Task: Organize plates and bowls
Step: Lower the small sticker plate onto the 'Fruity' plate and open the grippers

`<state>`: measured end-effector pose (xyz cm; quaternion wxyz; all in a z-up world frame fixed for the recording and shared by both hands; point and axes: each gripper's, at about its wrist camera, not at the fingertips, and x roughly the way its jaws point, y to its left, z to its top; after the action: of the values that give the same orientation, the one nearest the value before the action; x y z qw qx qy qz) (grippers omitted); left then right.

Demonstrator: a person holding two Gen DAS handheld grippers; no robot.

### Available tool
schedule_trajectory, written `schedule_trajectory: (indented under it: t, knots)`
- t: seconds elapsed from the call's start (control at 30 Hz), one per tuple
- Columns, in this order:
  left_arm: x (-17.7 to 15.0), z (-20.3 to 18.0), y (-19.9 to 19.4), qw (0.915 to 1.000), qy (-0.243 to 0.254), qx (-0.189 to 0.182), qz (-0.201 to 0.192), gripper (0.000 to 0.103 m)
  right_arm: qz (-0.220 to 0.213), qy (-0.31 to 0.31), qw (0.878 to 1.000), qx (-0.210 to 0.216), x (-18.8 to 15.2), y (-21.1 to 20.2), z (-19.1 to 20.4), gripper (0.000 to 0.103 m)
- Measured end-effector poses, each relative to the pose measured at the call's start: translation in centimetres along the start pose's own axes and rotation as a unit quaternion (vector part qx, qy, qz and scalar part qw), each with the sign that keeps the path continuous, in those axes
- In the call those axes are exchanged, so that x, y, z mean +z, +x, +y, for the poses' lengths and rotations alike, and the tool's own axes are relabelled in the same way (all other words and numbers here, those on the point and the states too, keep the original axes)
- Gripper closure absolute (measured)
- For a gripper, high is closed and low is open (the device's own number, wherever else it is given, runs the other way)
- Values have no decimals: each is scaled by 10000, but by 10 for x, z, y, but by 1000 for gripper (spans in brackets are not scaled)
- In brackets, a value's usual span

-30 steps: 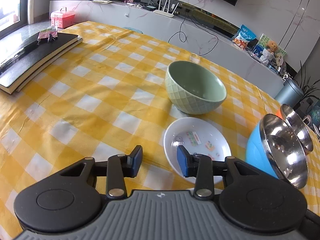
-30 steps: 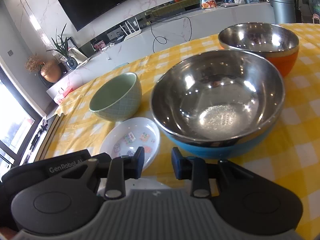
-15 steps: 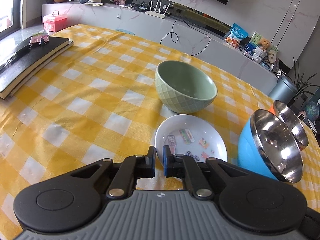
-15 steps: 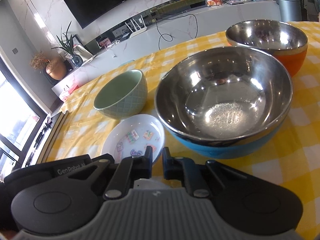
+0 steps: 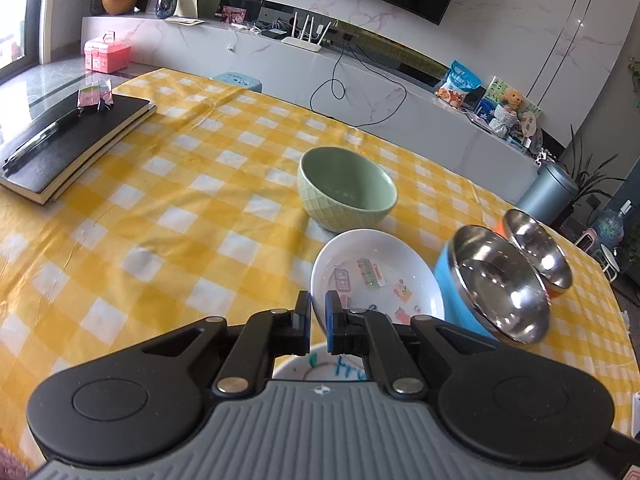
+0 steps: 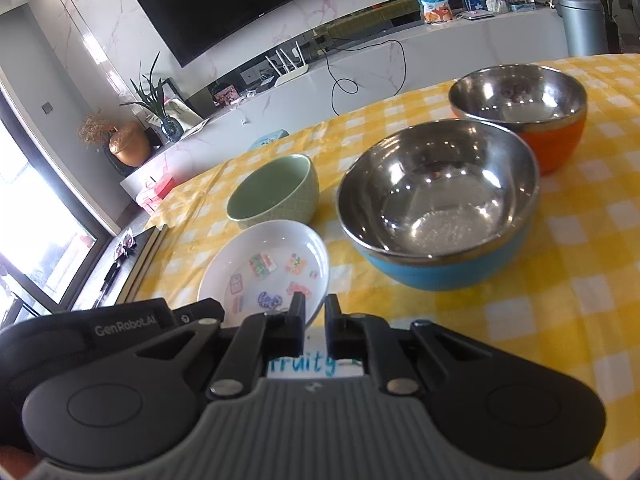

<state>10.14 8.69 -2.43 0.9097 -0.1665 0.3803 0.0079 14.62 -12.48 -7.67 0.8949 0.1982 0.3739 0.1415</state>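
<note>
Dishware is grouped at the near right of the yellow-checked surface [image 5: 160,208]. Closest of all is a lettered dish [image 5: 320,364], white with blue and green writing, of which only a strip shows directly under both cameras. The left hand-held gripper [image 5: 318,312] has its blue pads drawn in to a thin slit, and the dish's edge runs up into that slit, so it appears pinched there. The right hand-held gripper [image 6: 316,312] is closed just as narrowly on the same dish from its own side. In the right wrist view the black body of the left tool lies just beside it at lower left. How much of the dish rests on the surface cannot be told.

Just beyond the fingertips lies a small white plate [image 5: 376,276] with colourful little pictures inside it, flat on the cloth. Behind that plate, almost touching it, stands a pale green bowl [image 5: 346,188] with a quilted outside, upright and empty. To the right of the plate is a steel-lined blue bowl [image 6: 436,200], and close behind it a smaller steel-lined orange bowl [image 6: 520,108]; both are upright and empty.

Well apart, at the far left edge of the surface, black notebooks [image 5: 72,140] are stacked with a pen [image 5: 36,140] on top. Past the surface a long white cabinet carries a router [image 5: 306,36] under a wall-mounted television, and a pink box [image 5: 107,56] sits near the window.
</note>
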Motion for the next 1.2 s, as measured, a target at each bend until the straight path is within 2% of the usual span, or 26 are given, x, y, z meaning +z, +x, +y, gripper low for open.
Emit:
schedule_trajectory:
  t: [0.3, 0.53, 0.87, 1.2]
  knots:
    - [-25, -5, -42, 9999, -53, -116, 26, 96, -51, -208, 9997, 113, -14, -49, -2, 96]
    - [-55, -5, -58, 9997, -46, -147, 213, 96, 150, -133, 9998, 97, -41, -73, -15, 96]
    - [-80, -5, -65, 9996, 31, -106, 253, 96, 349, -82, 9993, 72, -62, -85, -28, 96]
    - [-84, -5, -56, 9997, 69, -143, 158, 96, 286, -108, 9995, 68, -61, -81, -27, 98]
